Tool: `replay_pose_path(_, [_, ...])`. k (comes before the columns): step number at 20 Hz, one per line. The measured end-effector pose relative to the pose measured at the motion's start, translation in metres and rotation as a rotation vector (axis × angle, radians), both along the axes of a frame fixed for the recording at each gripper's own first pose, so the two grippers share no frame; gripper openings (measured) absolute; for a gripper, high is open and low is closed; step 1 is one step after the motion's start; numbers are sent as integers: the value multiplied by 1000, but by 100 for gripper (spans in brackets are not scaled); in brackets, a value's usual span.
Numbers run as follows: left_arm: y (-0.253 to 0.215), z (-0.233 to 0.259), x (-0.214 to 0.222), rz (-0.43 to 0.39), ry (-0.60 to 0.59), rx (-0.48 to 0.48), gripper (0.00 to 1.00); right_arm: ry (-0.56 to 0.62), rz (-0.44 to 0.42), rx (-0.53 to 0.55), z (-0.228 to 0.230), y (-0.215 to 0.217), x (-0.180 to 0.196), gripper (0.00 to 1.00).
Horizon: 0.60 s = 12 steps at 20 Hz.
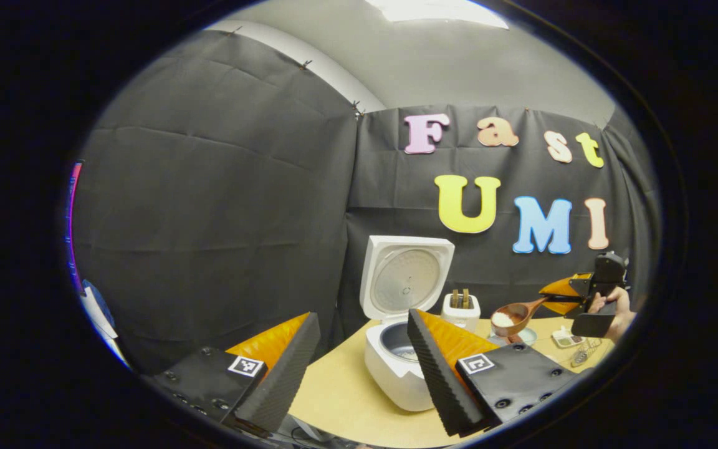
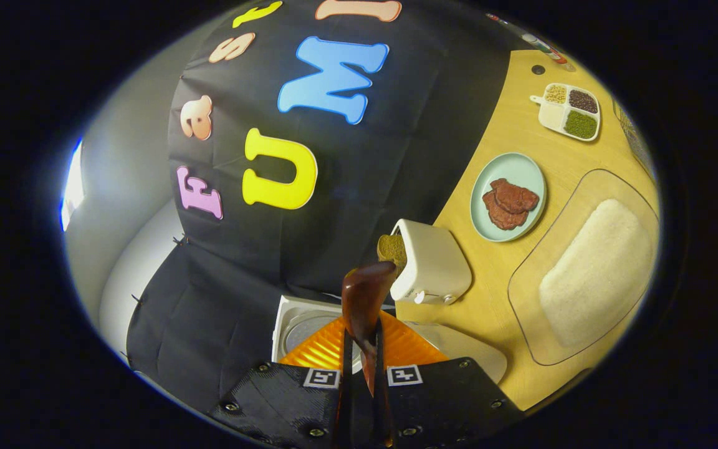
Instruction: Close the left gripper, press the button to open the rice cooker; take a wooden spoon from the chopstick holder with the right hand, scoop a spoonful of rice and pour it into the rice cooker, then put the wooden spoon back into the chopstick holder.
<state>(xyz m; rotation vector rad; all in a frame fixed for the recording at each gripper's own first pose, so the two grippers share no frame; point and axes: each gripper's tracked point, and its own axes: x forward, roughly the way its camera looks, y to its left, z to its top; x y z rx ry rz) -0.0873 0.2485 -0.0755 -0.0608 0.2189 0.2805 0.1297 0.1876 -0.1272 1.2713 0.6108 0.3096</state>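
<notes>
1. Left hand-held gripper (image 1: 359,358): fingers spread apart, holding nothing, low over the table (image 1: 340,393) in front of the rice cooker (image 1: 396,368).
2. Rice cooker lid is up.
3. Right hand-held gripper (image 2: 362,349): clamped on the wooden spoon (image 2: 362,299) handle.
4. Left gripper view: spoon bowl carries rice (image 1: 503,318), right of the cooker, beside the chopstick holder (image 1: 461,310).

Glossy white plastic rice cooker (image 1: 396,368) with a dull metal inner lid (image 1: 406,280), glossy dark wooden spoon (image 2: 364,299), matt wood-look table (image 1: 346,399), matt black cloth wall (image 1: 209,206).
</notes>
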Motion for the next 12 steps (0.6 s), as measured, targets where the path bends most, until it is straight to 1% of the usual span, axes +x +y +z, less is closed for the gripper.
replay_pose_path(2, [11, 0, -7, 21, 6, 8, 96, -12, 46, -16, 1, 23, 3, 13])
replay_pose_path(5, [26, -4, -15, 55, 15, 6, 99, -32, 93, -46, 2, 54, 8, 13])
replay_pose_path(7, [34, -6, -21, 79, 20, 1, 98, -46, 120, -80, 0, 72, 11, 13])
replay_pose_path(10, [44, -9, -29, 106, 30, 3, 98, -66, 161, -130, -4, 94, 13, 13])
replay_pose_path(12, [45, -11, -30, 124, 36, 2, 99, -79, 185, -174, -9, 109, 18, 13])
